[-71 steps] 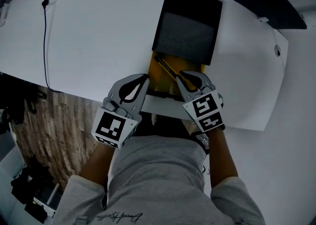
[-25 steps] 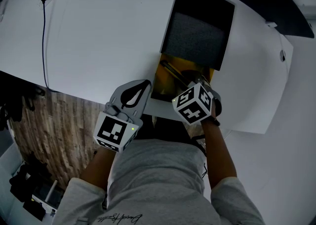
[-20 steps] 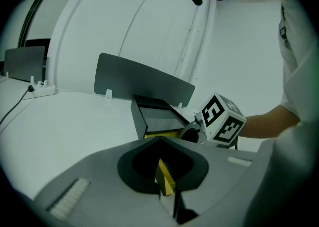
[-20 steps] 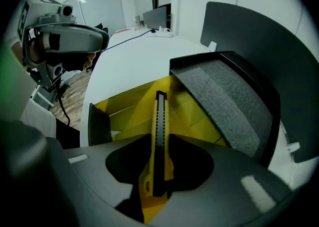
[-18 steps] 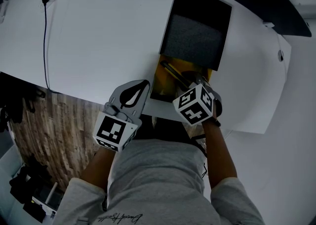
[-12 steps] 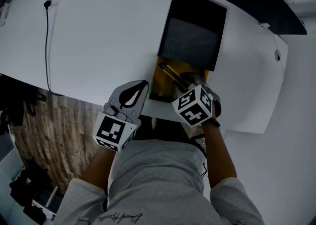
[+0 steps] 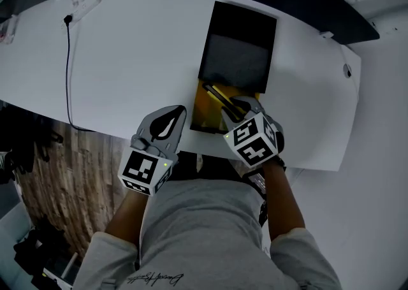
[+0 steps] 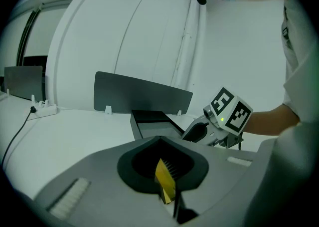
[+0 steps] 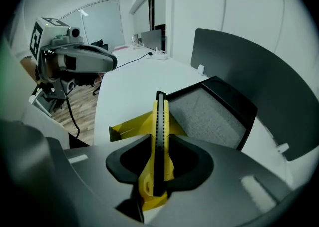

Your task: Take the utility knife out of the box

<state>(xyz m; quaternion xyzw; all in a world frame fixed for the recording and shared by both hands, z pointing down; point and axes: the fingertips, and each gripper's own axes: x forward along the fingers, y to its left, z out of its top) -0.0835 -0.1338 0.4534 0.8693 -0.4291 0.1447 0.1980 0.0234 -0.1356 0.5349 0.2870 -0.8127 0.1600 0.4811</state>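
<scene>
Yellow utility knife (image 9: 159, 119) in right tool (image 9: 157, 157)

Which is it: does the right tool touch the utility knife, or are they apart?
Touching. In the right gripper view, both jaws of the right tool press on the yellow-and-black utility knife, which stands up between them.

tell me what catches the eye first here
The yellow knife, clamped in the right gripper's jaws over the box. Under it the yellow box lies open at the white table's near edge, black lid flipped back, with the left gripper pinching what looks like its yellow edge.
</scene>
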